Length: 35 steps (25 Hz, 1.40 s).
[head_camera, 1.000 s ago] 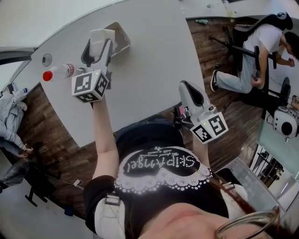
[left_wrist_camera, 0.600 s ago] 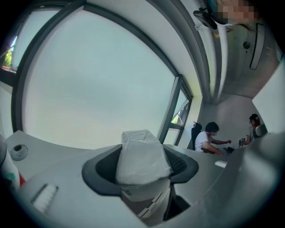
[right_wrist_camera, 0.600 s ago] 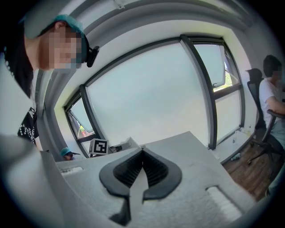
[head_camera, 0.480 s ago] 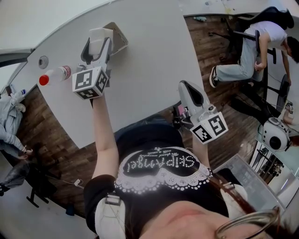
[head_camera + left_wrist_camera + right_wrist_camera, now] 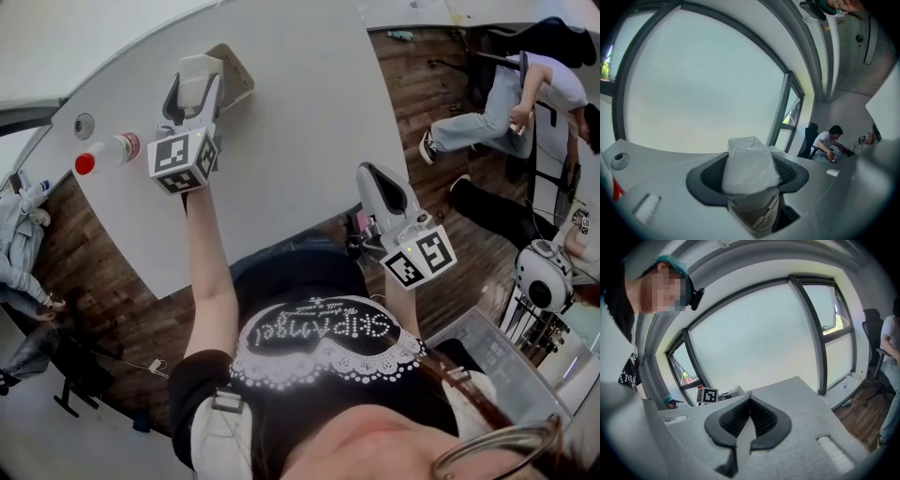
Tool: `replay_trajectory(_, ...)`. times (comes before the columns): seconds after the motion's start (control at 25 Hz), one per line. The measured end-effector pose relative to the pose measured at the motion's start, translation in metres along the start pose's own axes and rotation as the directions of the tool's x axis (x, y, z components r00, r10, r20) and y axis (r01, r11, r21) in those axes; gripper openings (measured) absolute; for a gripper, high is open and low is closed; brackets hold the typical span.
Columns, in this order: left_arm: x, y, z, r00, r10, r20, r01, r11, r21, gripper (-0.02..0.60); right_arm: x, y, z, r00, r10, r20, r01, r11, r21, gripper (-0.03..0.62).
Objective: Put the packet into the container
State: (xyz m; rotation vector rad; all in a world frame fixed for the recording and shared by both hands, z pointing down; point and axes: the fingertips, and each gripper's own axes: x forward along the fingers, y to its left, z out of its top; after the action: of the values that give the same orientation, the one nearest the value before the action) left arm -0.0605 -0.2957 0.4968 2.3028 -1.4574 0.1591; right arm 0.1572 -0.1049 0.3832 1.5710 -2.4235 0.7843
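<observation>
My left gripper (image 5: 197, 82) is shut on a white packet (image 5: 200, 71) and holds it over the near end of a clear, beige-rimmed container (image 5: 240, 79) on the grey table (image 5: 300, 103). In the left gripper view the packet (image 5: 750, 166) fills the gap between the dark pads (image 5: 710, 176), and part of the container (image 5: 757, 218) shows just beneath it. My right gripper (image 5: 368, 173) hangs off the table's near right edge, shut with nothing in it. Its pads (image 5: 766, 420) meet in the right gripper view.
A plastic bottle with a red cap (image 5: 103, 154) lies on the table left of my left gripper, near a small round fitting (image 5: 85, 125). A person (image 5: 511, 98) sits at a chair on the wooden floor at the far right. A window wall lies beyond the table.
My left gripper has sunk a little towards the container with the packet still in it. The right gripper has stayed put. The seated person at the far right has shifted.
</observation>
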Motion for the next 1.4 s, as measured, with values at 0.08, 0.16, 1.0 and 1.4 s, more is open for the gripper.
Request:
replay_trajectory(0.08,0.001,0.002,-0.002,1.000,0.000,-0.007,0.000,1.000,0.004,0.274,0.000,0.000,-0.001,1.000,-0.002,-0.002,0.002,1.000,0.001,-0.002)
replay_trajectory(0.16,0.005,0.003,-0.007,1.000,0.002,-0.019,-0.001,1.000,0.014,0.275,0.002,-0.001,-0.001,1.000,-0.003,-0.003,0.003,1.000,0.003,-0.002)
replay_trajectory(1.0,0.016,-0.001,-0.023,0.997,0.014,-0.082,-0.006,0.996,0.093,0.375,0.004,-0.001,-0.003,1.000,0.002,-0.011,-0.002,1.000,0.012,-0.002)
replay_trajectory(1.4,0.013,0.001,-0.021,0.999,0.012,-0.052,-0.008,0.998,0.068,0.362,0.003,-0.001,-0.004,1.000,0.005,-0.010,-0.005,1.000,0.010,-0.002)
